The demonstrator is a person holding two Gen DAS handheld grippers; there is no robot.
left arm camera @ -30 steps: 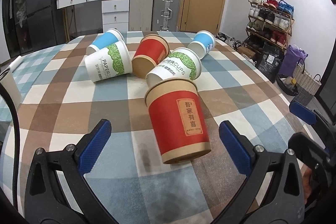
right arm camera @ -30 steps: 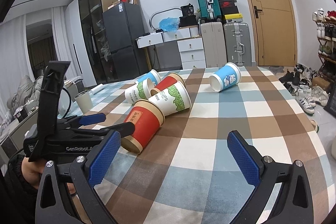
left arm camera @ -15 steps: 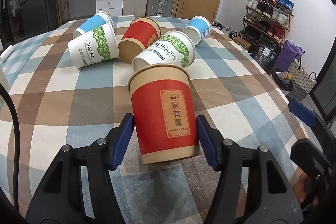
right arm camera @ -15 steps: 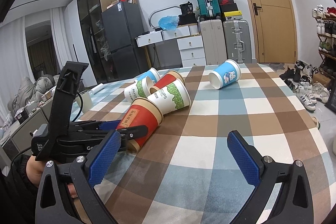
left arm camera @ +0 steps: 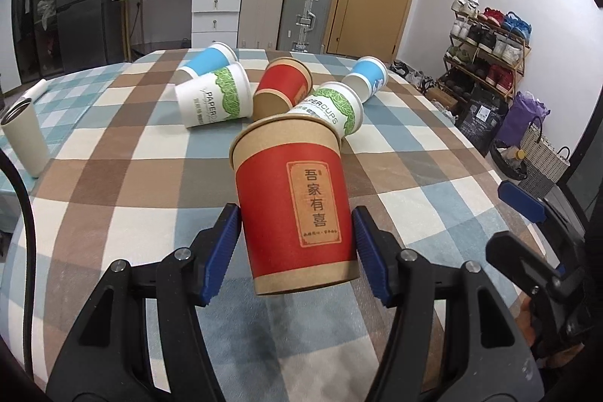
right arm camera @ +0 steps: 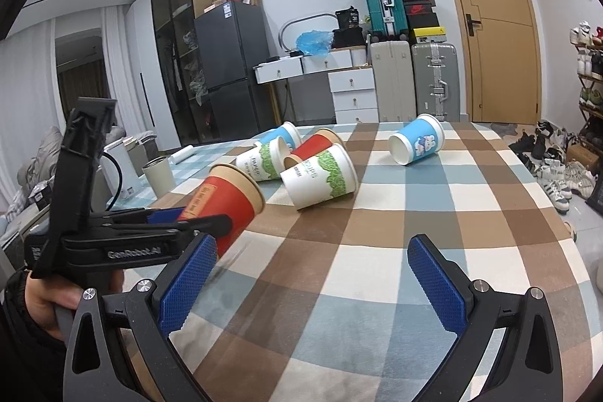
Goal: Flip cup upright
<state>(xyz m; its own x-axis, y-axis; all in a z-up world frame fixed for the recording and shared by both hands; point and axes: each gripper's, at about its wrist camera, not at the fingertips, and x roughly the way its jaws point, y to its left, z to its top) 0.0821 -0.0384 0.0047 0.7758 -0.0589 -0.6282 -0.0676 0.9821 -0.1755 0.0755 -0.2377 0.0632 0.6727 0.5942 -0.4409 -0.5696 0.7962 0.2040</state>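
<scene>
between the blue pads of the left gripper (left arm camera: 296,251), clamped on its lower wall, the red cup (left arm camera: 292,204) hangs above the checked tablecloth (right arm camera: 395,251), axis tilted, mouth pointing away; right gripper (right arm camera: 309,281) spread wide, holding nothing, off to the side.

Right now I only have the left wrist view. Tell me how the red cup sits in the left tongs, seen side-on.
Observer: From the right wrist view, the red cup is tilted in the left tongs, with its mouth raised towards the white-and-green cup.
Operator: Check the rim against the tablecloth.
Observer: The rim appears clear of the tablecloth. The base is partly hidden behind a finger of the right tongs.
Operator: Report the right tongs.
Observer: The right tongs are wide open, with nothing between them.
</scene>
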